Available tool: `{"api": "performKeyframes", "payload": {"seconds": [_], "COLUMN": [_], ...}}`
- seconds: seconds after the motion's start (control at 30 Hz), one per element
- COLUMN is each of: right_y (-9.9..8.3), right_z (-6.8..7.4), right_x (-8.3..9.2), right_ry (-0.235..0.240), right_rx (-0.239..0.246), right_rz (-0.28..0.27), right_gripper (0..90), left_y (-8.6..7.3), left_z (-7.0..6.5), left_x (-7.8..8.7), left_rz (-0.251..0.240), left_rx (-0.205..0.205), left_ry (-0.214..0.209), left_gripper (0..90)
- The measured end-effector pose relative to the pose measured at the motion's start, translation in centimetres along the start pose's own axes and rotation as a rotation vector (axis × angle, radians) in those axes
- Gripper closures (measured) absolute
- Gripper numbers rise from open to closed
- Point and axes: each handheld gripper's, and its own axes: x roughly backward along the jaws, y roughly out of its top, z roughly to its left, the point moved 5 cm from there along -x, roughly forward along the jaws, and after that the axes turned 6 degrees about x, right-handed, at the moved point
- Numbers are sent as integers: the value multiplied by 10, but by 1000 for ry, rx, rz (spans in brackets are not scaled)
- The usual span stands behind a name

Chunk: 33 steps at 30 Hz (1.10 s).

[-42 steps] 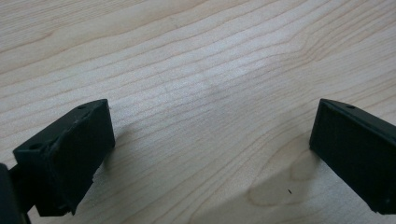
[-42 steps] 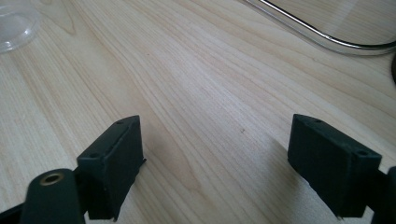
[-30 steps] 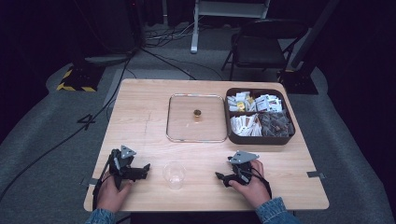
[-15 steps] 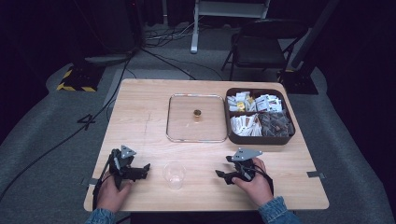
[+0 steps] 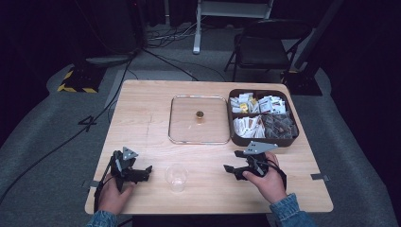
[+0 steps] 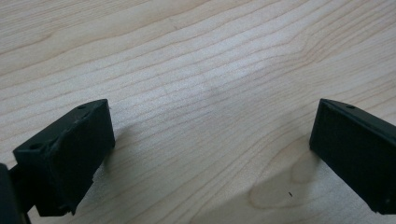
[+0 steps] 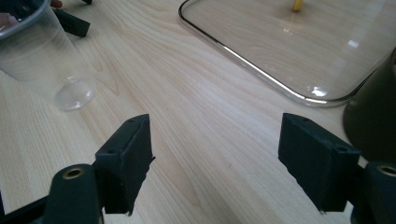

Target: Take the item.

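**Both hand-held grippers at rest beside the cup, nothing picked up yet**

Clear plastic cup (image 5: 176, 177) stands on the desk (image 5: 142, 118) near the front edge, between the two hand-held grippers and touching neither. It is upright: mouth up, base down, long axis vertical, tapering toward the base (the right gripper view shows the cup (image 7: 37, 56) at upper left, apart from the jaws).

Left hand-held gripper (image 5: 137, 174): resting at the near left, jaws spread wide and released, bare wood between them in its own view (image 6: 210, 140). It points right, toward the cup.

Right hand-held gripper (image 5: 234, 171): near right, jaws likewise spread, holding nothing (image 7: 215, 154). It points left, roughly at the cup.

Farther back: a glass lid (image 5: 199, 119) lying flat at centre with a small brass knob (image 5: 200, 114), and just right of it a dark box (image 5: 293, 137) of sachets.

Judgement: this reads as the approach step, before any grasp. Next move probably calls for one gripper to close the gap to the cup, level with its wall, jaws straddling it across the vertical axis, then a light squeeze; thin plastic would buckle or tip under a hard one.
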Motion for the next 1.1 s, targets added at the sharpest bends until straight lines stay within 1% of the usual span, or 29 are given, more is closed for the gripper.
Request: {"api": "performKeyframes", "payload": {"seconds": [0.03,0.1,0.4,0.47,0.5,0.53,0.67,0.7,0.73,0.83,0.87,0.9,0.97,1.1], "right_y": [0,7,26,30,30,33,37,37,38,40,40,42,43,43], "right_z": [0,-2,-9,-12,-12,-15,-22,-22,-28,-35,-35,-40,-45,-54], "right_x": [0,6,20,23,23,25,29,29,32,37,37,40,43,48], "right_ry": [0,-8,-32,-38,-38,-44,-76,-76,-99,-130,-130,-150,-167,-203], "right_rx": [0,6,-1,-6,-6,-16,-37,-37,-45,-47,-47,-44,-38,-17], "right_rz": [0,-9,-57,-84,-84,-115,-170,-170,-194,-222,-222,-234,-237,-222], "right_gripper": [262,262,263,261,261,257,241,241,238,232,232,228,223,220], "left_y": [0,0,0,0,0,0,0,0,0,0,0,0,1,1], "left_z": [0,0,0,0,0,0,0,0,0,0,0,0,0,0], "left_x": [0,0,0,0,0,0,0,0,0,0,0,0,-1,-1], "left_rz": [0,0,0,0,0,0,-2,-2,-2,-1,-1,0,-3,1], "left_rx": [0,0,0,2,2,-1,-1,-1,-1,-1,-1,-1,-1,0], "left_ry": [0,0,1,1,1,3,2,2,2,2,2,-2,-1,-2], "left_gripper": [2,2,3,2,2,3,3,3,3,2,2,2,3,2]}}
